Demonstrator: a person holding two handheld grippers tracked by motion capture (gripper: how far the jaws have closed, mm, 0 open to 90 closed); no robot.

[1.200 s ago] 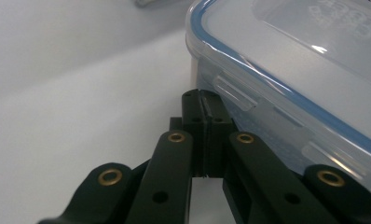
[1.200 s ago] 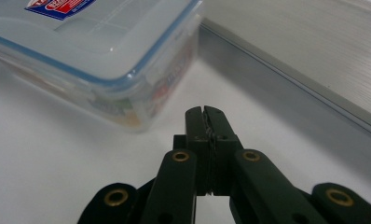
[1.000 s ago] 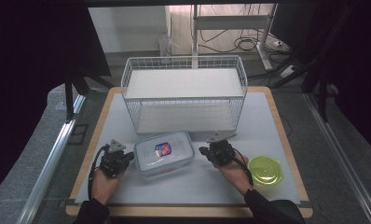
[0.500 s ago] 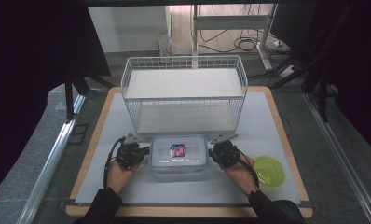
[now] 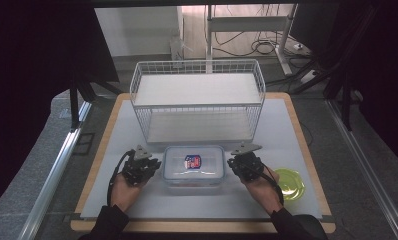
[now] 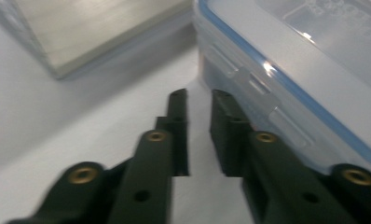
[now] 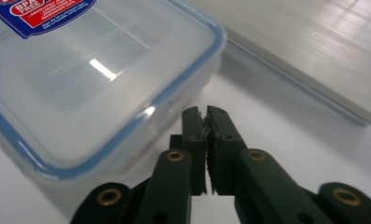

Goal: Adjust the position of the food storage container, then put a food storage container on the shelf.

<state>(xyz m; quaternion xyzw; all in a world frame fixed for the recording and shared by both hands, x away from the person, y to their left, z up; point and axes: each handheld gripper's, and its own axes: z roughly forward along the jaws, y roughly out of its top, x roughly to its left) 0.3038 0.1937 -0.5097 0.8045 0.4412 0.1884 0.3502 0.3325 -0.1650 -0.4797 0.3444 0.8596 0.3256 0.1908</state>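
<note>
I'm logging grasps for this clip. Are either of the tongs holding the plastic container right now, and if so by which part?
No. The left tongs stand slightly open and the right tongs are shut, both empty beside the container.

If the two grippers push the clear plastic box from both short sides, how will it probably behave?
The clear plastic box looks rigid, with a clipped, blue-sealed lid, so it should hold its shape. Its glossy walls may slip against the jaws. Being low and flat, it will probably slide on the white mat, not tip.
</note>
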